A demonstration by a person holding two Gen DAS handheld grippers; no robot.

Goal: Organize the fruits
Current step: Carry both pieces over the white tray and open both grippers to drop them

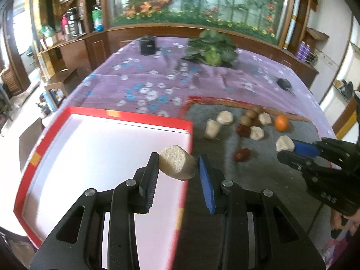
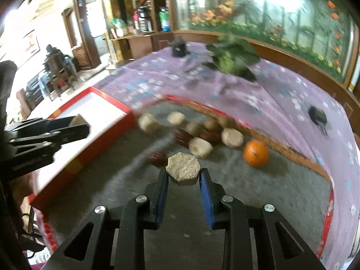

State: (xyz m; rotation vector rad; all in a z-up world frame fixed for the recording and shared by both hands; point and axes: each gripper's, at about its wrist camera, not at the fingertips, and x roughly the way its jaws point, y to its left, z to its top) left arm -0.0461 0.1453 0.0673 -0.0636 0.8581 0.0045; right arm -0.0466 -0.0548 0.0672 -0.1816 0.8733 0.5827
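Note:
My left gripper (image 1: 177, 164) is shut on a beige chunk (image 1: 176, 165) and holds it above the right edge of a red-rimmed white box (image 1: 78, 157). My right gripper (image 2: 183, 175) is shut on a second beige hexagonal chunk (image 2: 182, 168) above the grey mat (image 2: 258, 191). On the mat lie several beige chunks (image 1: 212, 128), brown kiwis (image 1: 246, 120), red dates (image 1: 241, 154) and an orange (image 1: 281, 123). The orange also shows in the right wrist view (image 2: 256, 153). The right gripper appears at the right of the left wrist view (image 1: 284, 145).
A purple flowered cloth (image 1: 157, 83) covers the table. A leafy green vegetable (image 1: 211, 49) and a dark pot (image 1: 147, 45) stand at the far end. A small black object (image 1: 284, 84) lies at the right. Wooden shelves and a planted window are behind.

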